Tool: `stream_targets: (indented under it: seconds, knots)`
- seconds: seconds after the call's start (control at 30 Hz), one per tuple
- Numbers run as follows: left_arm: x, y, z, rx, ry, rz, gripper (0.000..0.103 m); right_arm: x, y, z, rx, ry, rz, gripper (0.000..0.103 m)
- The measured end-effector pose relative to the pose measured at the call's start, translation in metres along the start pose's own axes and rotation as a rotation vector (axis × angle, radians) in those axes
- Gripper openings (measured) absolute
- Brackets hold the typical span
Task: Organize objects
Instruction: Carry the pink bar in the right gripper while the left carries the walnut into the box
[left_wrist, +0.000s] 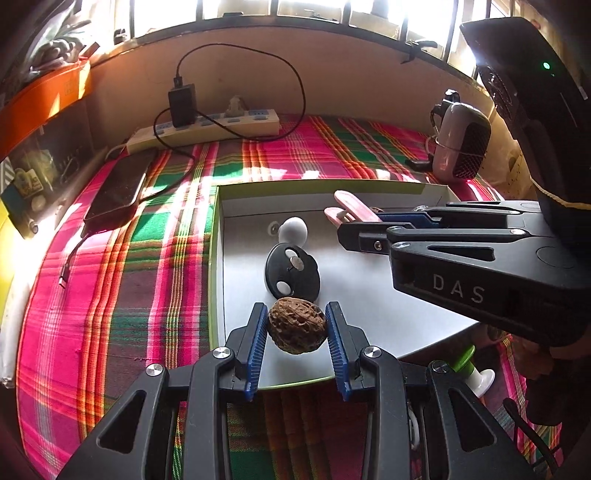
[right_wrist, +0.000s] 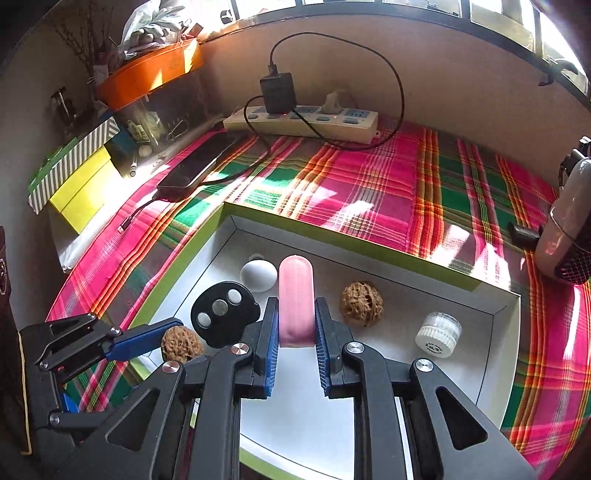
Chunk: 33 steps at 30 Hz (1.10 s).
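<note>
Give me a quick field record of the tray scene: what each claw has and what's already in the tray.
left claw: closed on a walnut, above the tray's near-left part
right claw: closed on a pink clip, over the tray
tray: white inside, green rim, on plaid cloth
in tray: second walnut, white ball, black disc, small white-lidded jar
outside tray: power strip, phone

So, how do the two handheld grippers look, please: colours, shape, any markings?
Both are black plastic scissor-like frames with triangular cut-outs and silver screws. The left gripper and right gripper have blue ribbed pads on the fingers. White letters "DAS" mark the right one's side. No sleeve is clearly visible.
</note>
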<state>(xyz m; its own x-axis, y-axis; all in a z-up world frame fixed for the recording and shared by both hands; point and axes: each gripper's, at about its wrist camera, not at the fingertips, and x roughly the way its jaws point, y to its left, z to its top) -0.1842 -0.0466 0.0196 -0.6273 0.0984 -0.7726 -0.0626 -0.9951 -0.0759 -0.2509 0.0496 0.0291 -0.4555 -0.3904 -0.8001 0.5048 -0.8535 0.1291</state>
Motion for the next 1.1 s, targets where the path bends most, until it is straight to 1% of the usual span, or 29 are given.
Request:
stream_targets:
  seconds: [0.23, 0.5, 1.1]
  knots:
    - [0.005, -0.001, 0.003, 0.006, 0.009, 0.006, 0.030, 0.015, 0.000, 0.007, -0.006, 0.032, -0.009, 0.019]
    - [0.007, -0.002, 0.005, 0.009, 0.014, 0.012, 0.030, 0.026, -0.001, 0.006, -0.010, 0.059, -0.009, 0.019]
    - [0.009, -0.002, 0.004, 0.009, 0.016, 0.015, 0.030, 0.025, -0.003, 0.009, 0.008, 0.054, 0.001, 0.019]
